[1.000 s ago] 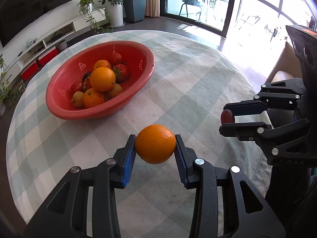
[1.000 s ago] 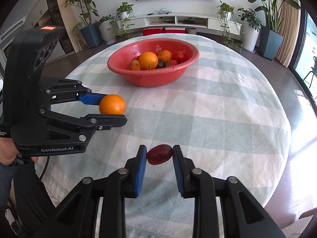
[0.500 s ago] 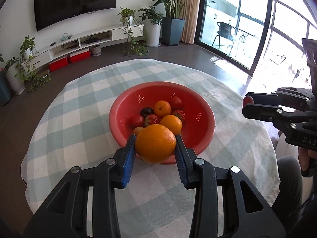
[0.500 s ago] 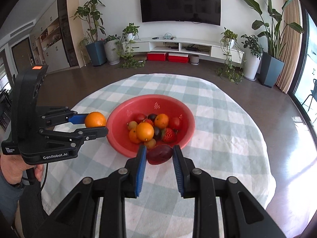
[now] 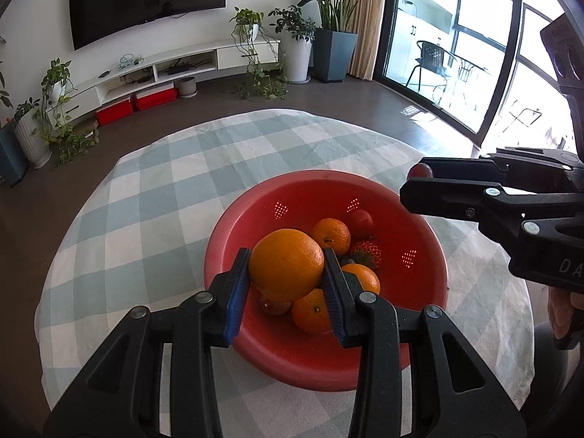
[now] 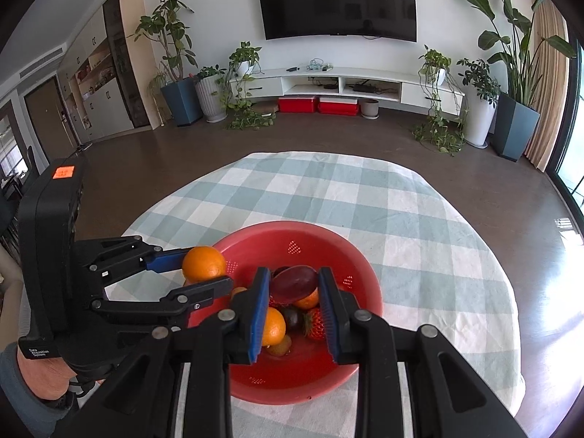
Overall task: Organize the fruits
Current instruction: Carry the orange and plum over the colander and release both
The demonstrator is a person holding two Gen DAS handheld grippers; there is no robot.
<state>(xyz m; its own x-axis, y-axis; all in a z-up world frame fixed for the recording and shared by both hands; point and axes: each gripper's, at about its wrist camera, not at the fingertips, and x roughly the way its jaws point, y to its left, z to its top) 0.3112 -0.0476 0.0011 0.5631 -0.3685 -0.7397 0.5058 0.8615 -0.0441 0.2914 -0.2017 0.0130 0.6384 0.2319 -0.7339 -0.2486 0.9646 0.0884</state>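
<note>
Orange (image 5: 285, 263) and dark red fruit (image 6: 293, 284) above filled red bowl (image 5: 430, 277).

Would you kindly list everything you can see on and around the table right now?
held orange: one, orange, between the left pads, over the basket
dark red fruit: one, between the right pads, over the basket
basket: one, red, on the table
fruit in basket: several oranges, one strawberry, red and dark pieces
tablecloth: one, pale green-and-white check
television: one, black, on the wall
potted plants: several, along the wall
left hand-held gripper: one, black with blue pads
right hand-held gripper: one, black with blue pads
</note>
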